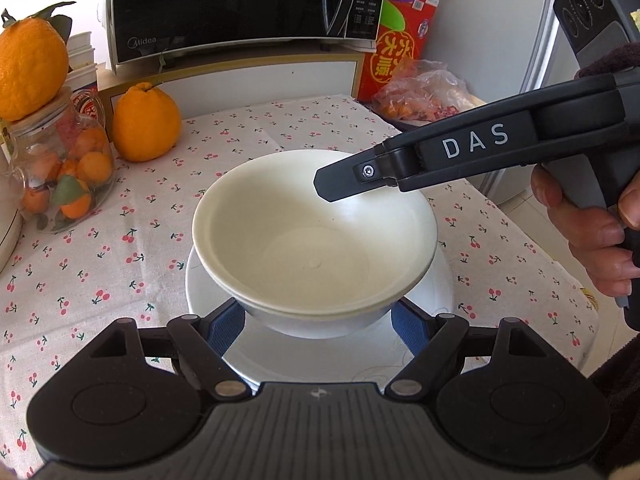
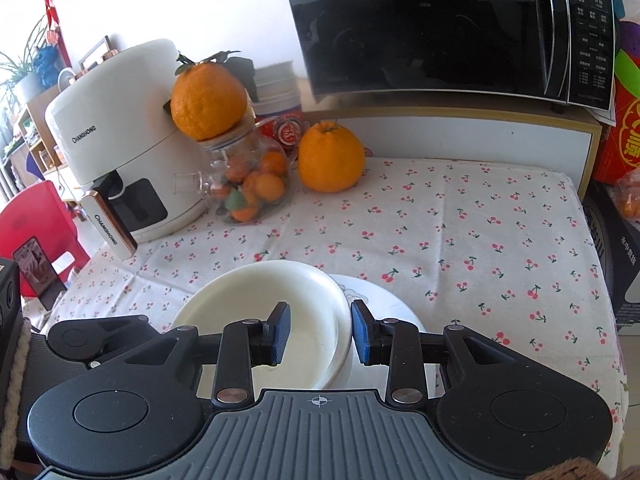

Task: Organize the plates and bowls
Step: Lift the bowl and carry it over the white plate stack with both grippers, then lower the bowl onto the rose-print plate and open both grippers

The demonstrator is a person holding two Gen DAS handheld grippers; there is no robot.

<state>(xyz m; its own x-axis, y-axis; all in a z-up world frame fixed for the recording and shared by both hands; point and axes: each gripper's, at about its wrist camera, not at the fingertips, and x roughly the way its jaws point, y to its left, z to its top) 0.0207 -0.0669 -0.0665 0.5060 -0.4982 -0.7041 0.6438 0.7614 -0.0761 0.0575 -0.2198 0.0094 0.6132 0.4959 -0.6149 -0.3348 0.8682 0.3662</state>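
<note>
Kitchen corner setup here: a table under a white cloth printed with little red cherries (image 2: 460, 232), with a black Midea microwave (image 1: 240, 4) on a white shelf at the back. On the left side there's a white Changhong air fryer (image 2: 116, 140), then a clear glass jar full of small oranges (image 2: 248, 184) with one big bumpy orange (image 2: 208, 100) sitting on its lid, and a second big orange (image 2: 331, 158) standing on the cloth just beside the jar. A red gift box (image 1: 400, 48) and a clear plastic bag of small oranges (image 1: 420, 96) sit off to the right.

The dishes: two cream-white plastic bowls nested together (image 1: 316, 232) are sitting on a flat white plate (image 1: 328, 356), near the front middle of the table.

The left gripper (image 1: 320, 326) has its blue pads spread wide, one on each side of the lower bowl's base; can't tell if they actually touch it. The right gripper (image 2: 320, 334) is also apart, straddling the right rim of the bowl, one pad inside and one outside, with a visible gap, so it isn't pinching anything.
</note>
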